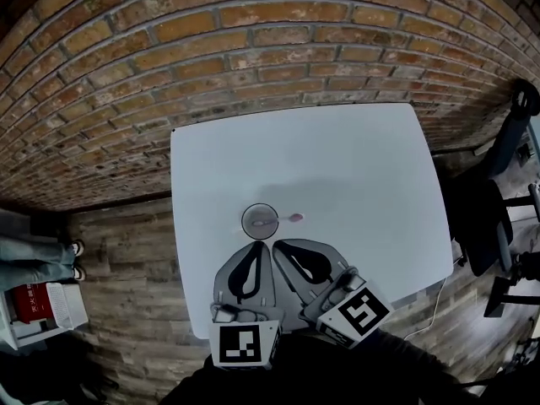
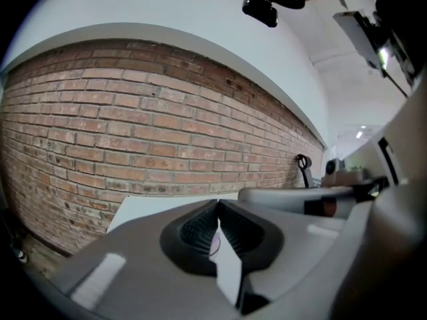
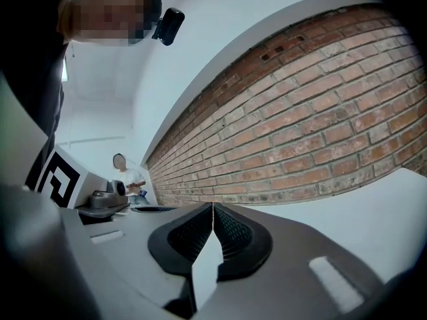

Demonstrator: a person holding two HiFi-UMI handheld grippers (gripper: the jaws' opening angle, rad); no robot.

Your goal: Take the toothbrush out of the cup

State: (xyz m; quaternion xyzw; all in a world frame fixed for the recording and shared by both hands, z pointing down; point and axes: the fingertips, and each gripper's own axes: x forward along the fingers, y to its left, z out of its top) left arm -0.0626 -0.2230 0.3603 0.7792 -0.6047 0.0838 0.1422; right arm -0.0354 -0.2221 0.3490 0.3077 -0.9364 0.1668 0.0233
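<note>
A clear cup (image 1: pixel 260 220) stands on the white table (image 1: pixel 337 167), near its front middle. A toothbrush (image 1: pixel 294 218) leans in it, its pink end sticking out over the rim to the right. My left gripper (image 1: pixel 260 245) hangs just in front of the cup, jaws shut and empty. My right gripper (image 1: pixel 278 244) hangs close beside it on the right, also shut and empty. In the left gripper view the left gripper (image 2: pixel 218 203) has its tips together, with a faint curved rim showing behind them. In the right gripper view the right gripper (image 3: pixel 213 206) has its pads meeting too.
A brick wall (image 1: pixel 253 40) runs behind the table and a wooden floor (image 1: pixel 126 251) lies to its left. A person's legs (image 1: pixel 42 262) and a red-and-white box (image 1: pixel 38 310) are at far left. A dark chair (image 1: pixel 485 226) stands at the right.
</note>
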